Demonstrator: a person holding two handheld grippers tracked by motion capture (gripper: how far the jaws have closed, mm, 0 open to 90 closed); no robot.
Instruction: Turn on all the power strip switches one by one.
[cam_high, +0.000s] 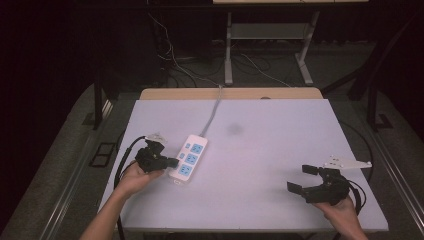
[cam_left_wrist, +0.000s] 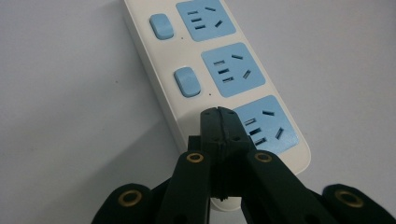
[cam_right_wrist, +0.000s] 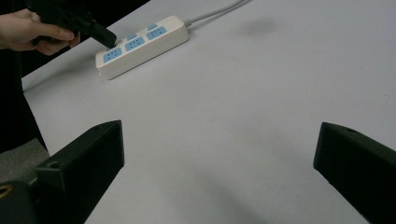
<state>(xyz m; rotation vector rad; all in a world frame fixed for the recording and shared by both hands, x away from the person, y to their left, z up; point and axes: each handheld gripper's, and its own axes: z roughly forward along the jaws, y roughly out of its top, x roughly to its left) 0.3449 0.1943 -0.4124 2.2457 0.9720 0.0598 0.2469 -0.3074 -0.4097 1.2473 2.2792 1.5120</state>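
The power strip (cam_high: 189, 159) lies on the left part of the white table (cam_high: 280, 165), well apart from the right gripper (cam_high: 306, 178) and right at the tip of the left gripper (cam_high: 172, 162). Its long axis runs slantwise in the high view, from about 7 o'clock at the near, rounded end to about 1 o'clock at the far end, where the grey cord (cam_high: 214, 112) leaves it and carries on toward the table's back edge. So the strip points away from the person, cord end farthest off.

In the left gripper view the left gripper (cam_left_wrist: 219, 122) has its two jaws pressed flat together with nothing between them, and the joined tip sits over the near end of the strip (cam_left_wrist: 196, 116), just at the left edge of the nearest blue socket (cam_left_wrist: 265, 125), where a third switch would fall in line with the two blue switches (cam_left_wrist: 187, 82) beyond it at 12 o'clock. Whether the tip actually touches the strip cannot be told. The likely step is pressing that nearest switch, which calls for a short push straight down, since the row of switches runs along the strip's long axis on the side nearer this hand.

The right gripper (cam_right_wrist: 217, 154) is spread wide and holds nothing, hovering over bare table with the strip (cam_right_wrist: 142, 44) far off at its 11 o'clock.
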